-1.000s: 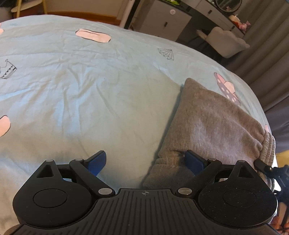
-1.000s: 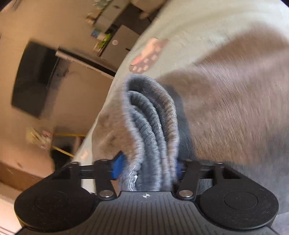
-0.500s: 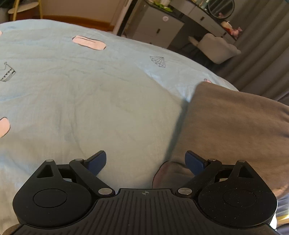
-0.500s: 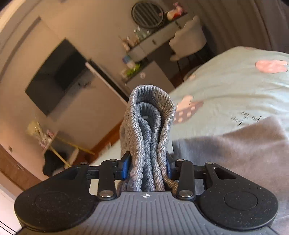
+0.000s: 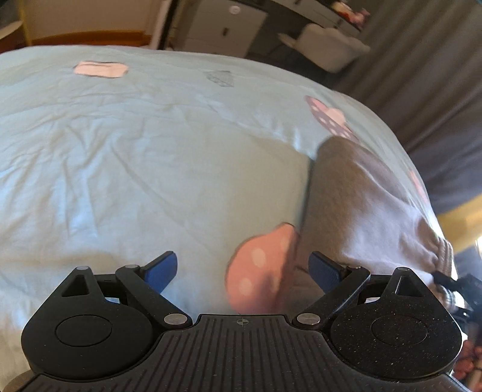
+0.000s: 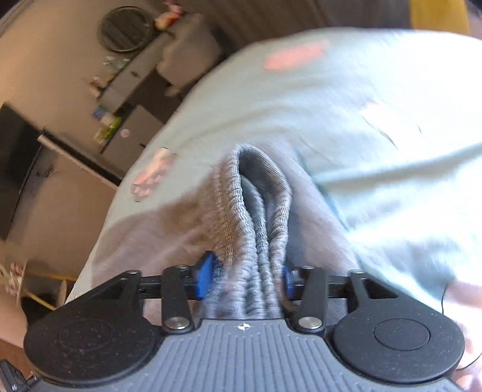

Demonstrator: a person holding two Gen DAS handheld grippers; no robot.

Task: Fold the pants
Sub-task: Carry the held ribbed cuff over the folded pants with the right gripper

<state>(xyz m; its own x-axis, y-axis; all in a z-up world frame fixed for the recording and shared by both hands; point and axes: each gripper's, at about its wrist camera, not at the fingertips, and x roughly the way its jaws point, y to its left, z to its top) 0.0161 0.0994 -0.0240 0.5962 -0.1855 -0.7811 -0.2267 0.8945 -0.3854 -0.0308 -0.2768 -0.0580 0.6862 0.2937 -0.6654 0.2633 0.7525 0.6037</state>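
The grey pants lie folded on the light blue bed sheet, at the right in the left wrist view. My left gripper is open and empty, just left of the pants, over a pink spotted print. My right gripper is shut on the bunched ribbed waistband of the pants, which stands up between the blue pads. The rest of the grey cloth spreads below it on the bed.
The bed edge curves down at the right. Beyond it stand a white cabinet, a pale chair and grey curtains. A dark TV hangs on the wall in the right wrist view.
My right gripper has swung the held waistband down and over toward the bed. The pants in the left wrist view shifted right, uncovering the pink spotted print. Both views are blurred by motion.
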